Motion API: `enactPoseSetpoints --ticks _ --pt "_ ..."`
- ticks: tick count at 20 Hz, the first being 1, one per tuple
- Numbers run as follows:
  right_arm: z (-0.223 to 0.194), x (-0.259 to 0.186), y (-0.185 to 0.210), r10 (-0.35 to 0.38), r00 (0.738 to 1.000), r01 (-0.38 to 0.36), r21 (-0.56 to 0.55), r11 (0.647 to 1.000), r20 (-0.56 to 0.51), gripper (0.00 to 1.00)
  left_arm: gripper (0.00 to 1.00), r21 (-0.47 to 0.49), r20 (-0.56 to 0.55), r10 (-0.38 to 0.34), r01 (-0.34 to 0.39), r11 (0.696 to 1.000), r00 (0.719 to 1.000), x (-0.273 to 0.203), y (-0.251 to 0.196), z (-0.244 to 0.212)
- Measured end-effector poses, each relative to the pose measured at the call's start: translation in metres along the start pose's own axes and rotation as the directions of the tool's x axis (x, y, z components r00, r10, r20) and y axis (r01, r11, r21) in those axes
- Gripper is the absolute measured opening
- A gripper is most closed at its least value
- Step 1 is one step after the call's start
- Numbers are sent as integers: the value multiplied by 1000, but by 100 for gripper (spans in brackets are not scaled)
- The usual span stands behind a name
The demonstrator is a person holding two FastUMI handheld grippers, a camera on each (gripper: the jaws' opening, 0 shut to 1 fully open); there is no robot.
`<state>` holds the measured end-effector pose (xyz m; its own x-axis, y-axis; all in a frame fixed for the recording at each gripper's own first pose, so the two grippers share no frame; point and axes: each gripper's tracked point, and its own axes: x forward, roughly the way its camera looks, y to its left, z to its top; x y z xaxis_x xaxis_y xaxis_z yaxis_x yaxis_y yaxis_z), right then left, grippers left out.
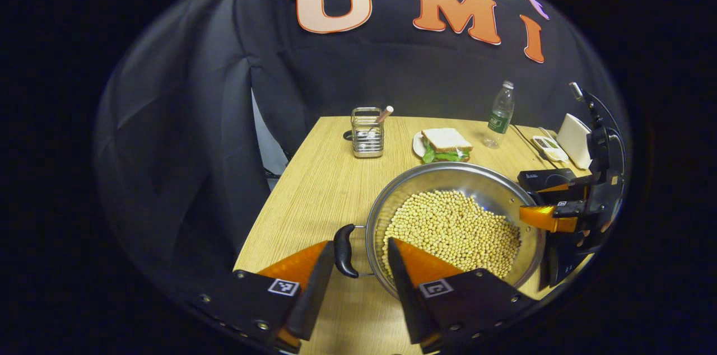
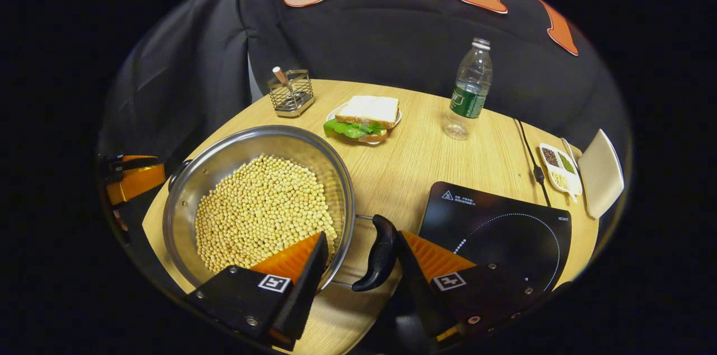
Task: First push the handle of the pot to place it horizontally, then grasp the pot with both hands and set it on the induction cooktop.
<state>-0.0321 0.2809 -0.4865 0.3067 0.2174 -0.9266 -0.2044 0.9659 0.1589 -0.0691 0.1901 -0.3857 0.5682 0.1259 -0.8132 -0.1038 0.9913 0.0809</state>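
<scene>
Our left gripper (image 1: 361, 257) is wide open, its fingers straddling the pot's near handle (image 1: 343, 250) and rim without pressing either. Our right gripper (image 2: 358, 257) is just as open around the opposite handle (image 2: 380, 254) and rim. The pot (image 2: 224, 159), full of beans (image 2: 260, 209), sits on the desk (image 2: 414, 148) just beside the cooktop (image 2: 498, 226). Farther back stand a sandwich (image 2: 367, 114) and a bottle (image 2: 470, 89)

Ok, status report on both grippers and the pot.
Left gripper open astride left pot handle. Right gripper open astride right handle. Pot on table, beside the cooktop.
</scene>
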Motion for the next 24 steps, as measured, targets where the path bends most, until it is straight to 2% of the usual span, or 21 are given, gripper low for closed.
enactPoseSetpoints --ticks 2,4,8,11,13,14,17,18,19,20,22,23,24 --pt "-7 5 2 4 1000 -4 6 1000 -26 77 78 -1 -31 8 -8 1000 999 19 5 -7" --pt "-7 7 3 -1 1000 1 11 1000 -31 77 87 -17 -59 23 -24 1000 998 35 11 -15" --pt "-5 14 2 -16 1000 16 -2 1000 -20 75 87 -47 -104 33 -38 998 994 60 16 -38" --pt "-6 16 1 -17 1000 17 5 1000 -21 71 88 -54 -92 38 -43 998 995 70 16 -39" --pt "-4 16 0 -12 1000 12 12 1000 -20 70 88 -53 -81 38 -42 998 996 77 15 -38" --pt "-3 17 0 -11 1000 11 16 1000 -18 65 86 -55 -74 28 -32 998 997 79 10 -39" --pt "-2 19 0 -16 1000 17 26 1000 -11 64 70 -47 -57 47 -50 998 997 81 10 -39" --pt "-1 19 -1 -16 1000 16 34 999 -7 62 70 -57 -54 50 -54 997 997 79 10 -39" --pt "1 20 0 -13 1000 14 45 999 -3 54 68 -69 -50 56 -59 996 997 77 10 -38" --pt "2 20 -1 -11 1000 11 52 999 -3 56 66 -72 -50 65 -69 995 997 76 10 -38" --pt "-1 19 -2 -5 1000 5 39 999 -10 51 64 -56 -37 87 -89 994 996 72 10 -35" --pt "-1 17 -3 -2 1000 2 37 999 -7 44 63 -49 -30 91 -92 995 995 69 9 -33" --pt "2 13 -6 -2 1000 2 46 999 2 47 63 -54 -26 89 -90 994 996 66 9 -30"
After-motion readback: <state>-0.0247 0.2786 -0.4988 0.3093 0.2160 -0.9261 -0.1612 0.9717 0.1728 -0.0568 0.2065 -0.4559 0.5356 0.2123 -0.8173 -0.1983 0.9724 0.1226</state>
